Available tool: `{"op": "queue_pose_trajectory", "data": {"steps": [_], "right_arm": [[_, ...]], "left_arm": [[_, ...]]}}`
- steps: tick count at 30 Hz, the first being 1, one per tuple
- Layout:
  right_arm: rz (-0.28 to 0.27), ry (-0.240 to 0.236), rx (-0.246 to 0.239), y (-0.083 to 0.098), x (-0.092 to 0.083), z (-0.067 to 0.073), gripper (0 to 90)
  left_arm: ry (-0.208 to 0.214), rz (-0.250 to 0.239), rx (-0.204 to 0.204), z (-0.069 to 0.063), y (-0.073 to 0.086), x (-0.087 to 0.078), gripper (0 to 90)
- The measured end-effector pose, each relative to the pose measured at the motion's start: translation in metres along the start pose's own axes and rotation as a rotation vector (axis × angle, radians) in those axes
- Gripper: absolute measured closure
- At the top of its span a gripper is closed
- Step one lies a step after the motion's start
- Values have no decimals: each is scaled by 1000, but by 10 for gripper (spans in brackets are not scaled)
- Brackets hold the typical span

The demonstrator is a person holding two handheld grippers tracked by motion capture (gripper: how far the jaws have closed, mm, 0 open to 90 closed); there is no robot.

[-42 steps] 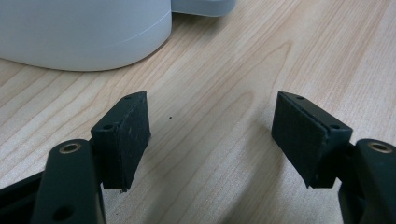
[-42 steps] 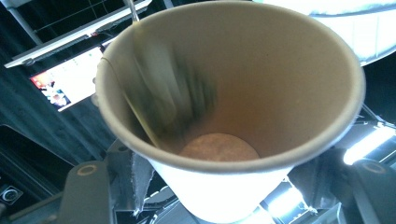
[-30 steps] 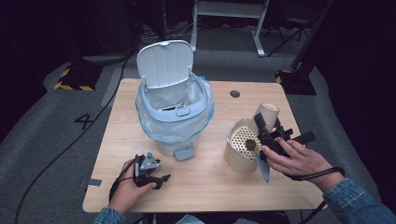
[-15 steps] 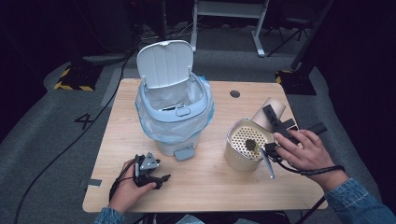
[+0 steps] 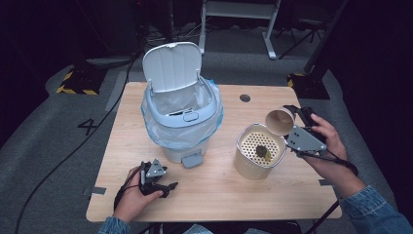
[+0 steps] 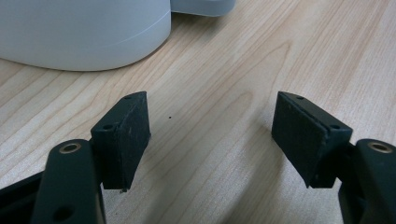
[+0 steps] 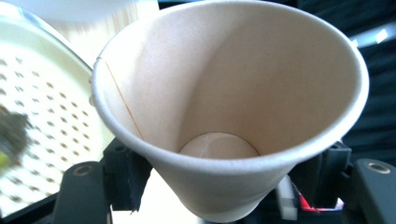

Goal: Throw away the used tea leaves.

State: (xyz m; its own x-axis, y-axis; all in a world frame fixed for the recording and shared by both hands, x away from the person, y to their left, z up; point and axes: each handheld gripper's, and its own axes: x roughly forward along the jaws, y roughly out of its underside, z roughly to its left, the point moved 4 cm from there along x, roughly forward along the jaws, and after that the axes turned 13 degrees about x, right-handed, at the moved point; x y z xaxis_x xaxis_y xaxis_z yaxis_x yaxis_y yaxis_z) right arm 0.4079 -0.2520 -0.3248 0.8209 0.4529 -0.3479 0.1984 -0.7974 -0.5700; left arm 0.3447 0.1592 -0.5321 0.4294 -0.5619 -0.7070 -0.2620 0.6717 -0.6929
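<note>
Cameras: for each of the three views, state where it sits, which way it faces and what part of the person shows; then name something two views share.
High view: above the person's side, looking forward and down on the table; both forearms, left gripper, right gripper.
Left gripper view: on the left gripper, facing bare tabletop beside the bin; open jaws.
Right gripper view: on the right gripper, looking into the paper cup it clamps.
Shared: the cup and the perforated container appear in high and right gripper views.
</note>
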Motion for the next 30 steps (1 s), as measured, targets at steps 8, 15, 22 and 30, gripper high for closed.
{"op": "queue_pose_trajectory", "data": {"steps": [8, 15, 22, 30], "right_arm": [[-53, -216, 463, 14, 5, -6, 306], [5, -456, 801, 28, 10, -5, 305], [27, -513, 914, 40, 16, -4, 305], [16, -530, 941, 35, 18, -5, 302]], "left_arm": [[0, 0, 0, 0, 0, 0, 283], [0, 0, 0, 0, 0, 0, 283], [0, 0, 0, 0, 0, 0, 283], [2, -1, 0, 0, 0, 0, 283]]}}
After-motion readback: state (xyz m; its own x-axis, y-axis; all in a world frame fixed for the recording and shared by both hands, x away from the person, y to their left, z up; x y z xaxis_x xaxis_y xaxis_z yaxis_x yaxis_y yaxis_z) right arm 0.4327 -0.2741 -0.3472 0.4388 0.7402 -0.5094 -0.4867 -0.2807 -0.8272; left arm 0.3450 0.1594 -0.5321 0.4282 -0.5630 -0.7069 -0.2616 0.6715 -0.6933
